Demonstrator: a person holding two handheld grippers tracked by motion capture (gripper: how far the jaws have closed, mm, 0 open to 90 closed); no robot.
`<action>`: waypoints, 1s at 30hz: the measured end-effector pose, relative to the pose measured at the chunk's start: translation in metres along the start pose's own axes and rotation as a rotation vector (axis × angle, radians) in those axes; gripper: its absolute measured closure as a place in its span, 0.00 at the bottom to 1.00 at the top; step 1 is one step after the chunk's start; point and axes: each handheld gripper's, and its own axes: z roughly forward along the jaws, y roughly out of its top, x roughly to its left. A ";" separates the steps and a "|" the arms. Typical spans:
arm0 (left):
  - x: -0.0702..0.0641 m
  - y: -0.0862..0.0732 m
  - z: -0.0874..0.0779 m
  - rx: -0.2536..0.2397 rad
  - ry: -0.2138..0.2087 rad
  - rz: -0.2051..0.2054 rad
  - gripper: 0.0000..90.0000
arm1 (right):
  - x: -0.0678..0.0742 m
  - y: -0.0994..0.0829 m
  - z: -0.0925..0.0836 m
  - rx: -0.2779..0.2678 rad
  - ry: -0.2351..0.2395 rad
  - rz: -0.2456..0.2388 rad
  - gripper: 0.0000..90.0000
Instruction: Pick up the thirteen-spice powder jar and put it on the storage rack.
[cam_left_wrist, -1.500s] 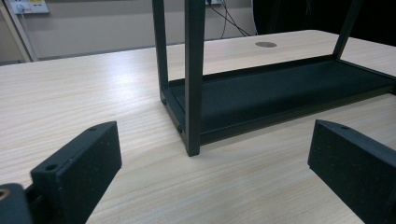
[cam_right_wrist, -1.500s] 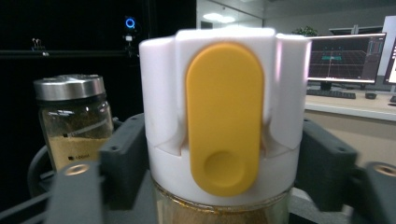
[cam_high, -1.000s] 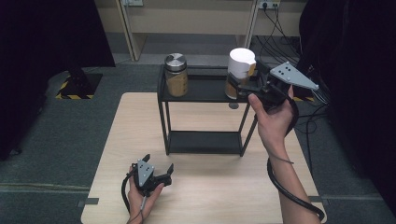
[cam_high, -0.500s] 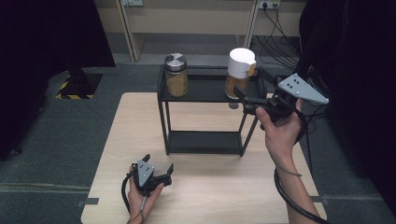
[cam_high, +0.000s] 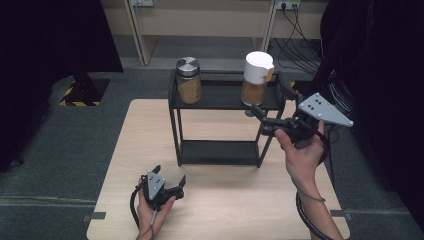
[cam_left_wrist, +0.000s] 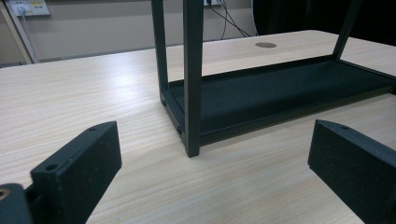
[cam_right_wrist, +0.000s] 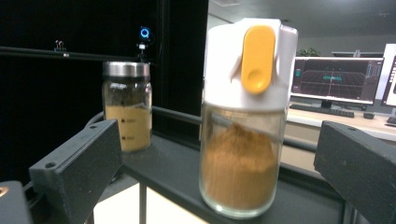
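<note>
Right gripper view — white-capped jar (cam_right_wrist: 243, 121), yellow flip tab, brown powder; right gripper (cam_right_wrist: 219, 177) jaws apart.

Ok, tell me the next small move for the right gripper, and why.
Probably draw the right gripper a little further back from the white-capped jar. Its jaws are open and hold nothing, and the jar stands upright on the rack's top shelf beside the steel-lidded jar, so it looks placed.

The right tool (cam_high: 257, 114) lets go of the white-capped jar (cam_high: 256, 79), its jaws now spread wide, and draws back toward the near right, leaving the jar standing alone on the shelf (cam_high: 220, 97).
</note>
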 end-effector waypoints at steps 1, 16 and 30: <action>0.000 0.000 0.000 0.000 0.000 0.000 0.02 | 0.000 -0.001 -0.001 0.001 0.001 0.001 0.01; -0.002 0.000 0.000 0.000 0.003 0.008 0.02 | -0.007 -0.021 -0.017 0.007 0.025 0.000 0.01; -0.002 0.000 0.000 0.001 0.003 0.009 0.02 | -0.005 -0.038 -0.031 0.020 0.047 -0.011 0.01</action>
